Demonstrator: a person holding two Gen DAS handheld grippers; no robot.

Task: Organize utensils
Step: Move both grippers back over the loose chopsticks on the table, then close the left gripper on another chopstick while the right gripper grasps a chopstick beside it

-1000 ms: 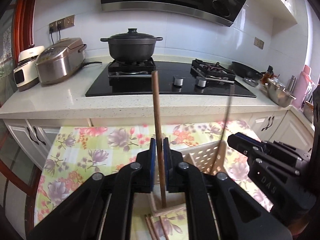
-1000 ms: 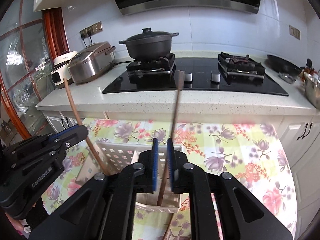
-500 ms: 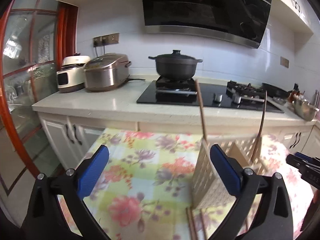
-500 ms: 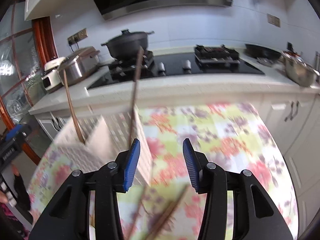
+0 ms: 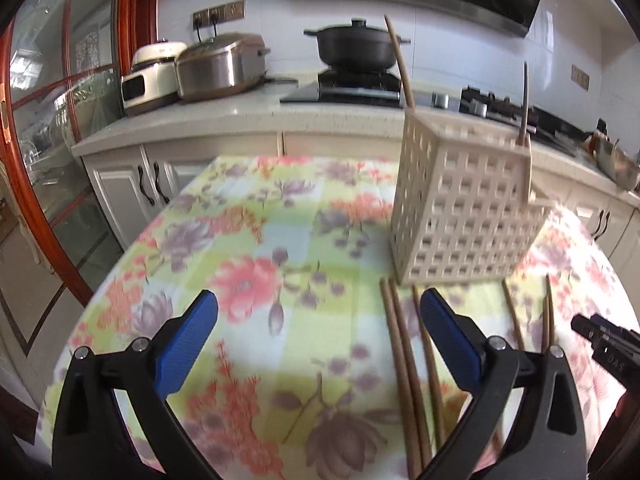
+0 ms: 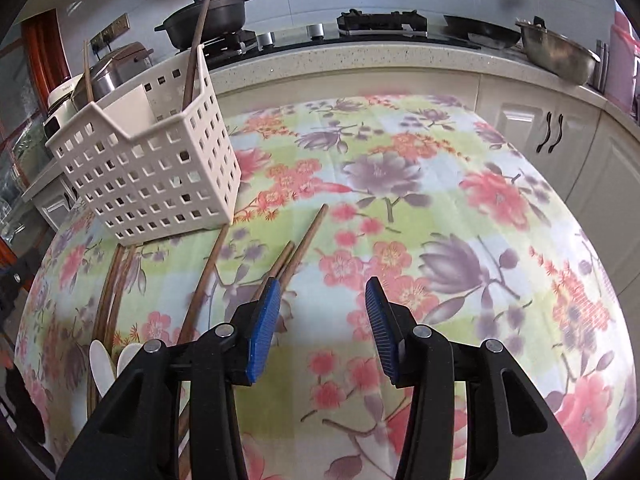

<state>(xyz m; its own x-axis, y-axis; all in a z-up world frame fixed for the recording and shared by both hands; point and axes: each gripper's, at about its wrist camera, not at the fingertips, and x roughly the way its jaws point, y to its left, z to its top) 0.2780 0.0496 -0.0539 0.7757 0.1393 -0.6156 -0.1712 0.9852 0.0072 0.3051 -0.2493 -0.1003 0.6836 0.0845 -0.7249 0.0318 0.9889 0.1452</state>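
Fingers of the left gripper point(image 5: 318, 326) are standing spread as wide as they go, having just been opening, with nothing between them but flowered cloth point(image 5: 248, 248); the right-hand blue pad point(image 5: 450, 340) is hovering over the loose chopsticks point(image 5: 404, 364) lying on the surface, and whether it is touching them cannot be told. Fingers of the right gripper point(image 6: 320, 326) are standing about half open, also having just been opening, and are gripping nothing; only cloth point(image 6: 440, 200) is showing in the gap, while a pair of chopsticks point(image 6: 298, 250) is running under the left-hand pad point(image 6: 262, 332). In the right wrist view the white perforated basket point(image 6: 160, 184) is sitting on the surface to the left of the gripper, with one chopstick point(image 6: 200, 32) standing tilted in its near compartment and another point(image 6: 87, 76) leaning at its far side. More chopsticks point(image 6: 114, 292) are lying in front of the basket, and two white spoon-like pieces point(image 6: 102, 364) are resting at the lower left. In the left wrist view the basket point(image 5: 460, 216) is standing beyond the fingers, to the right, and a tip of the other gripper point(image 5: 600, 340) is poking in at the right edge. Behind the surface a black pot point(image 5: 354, 46) is sitting on the stove.
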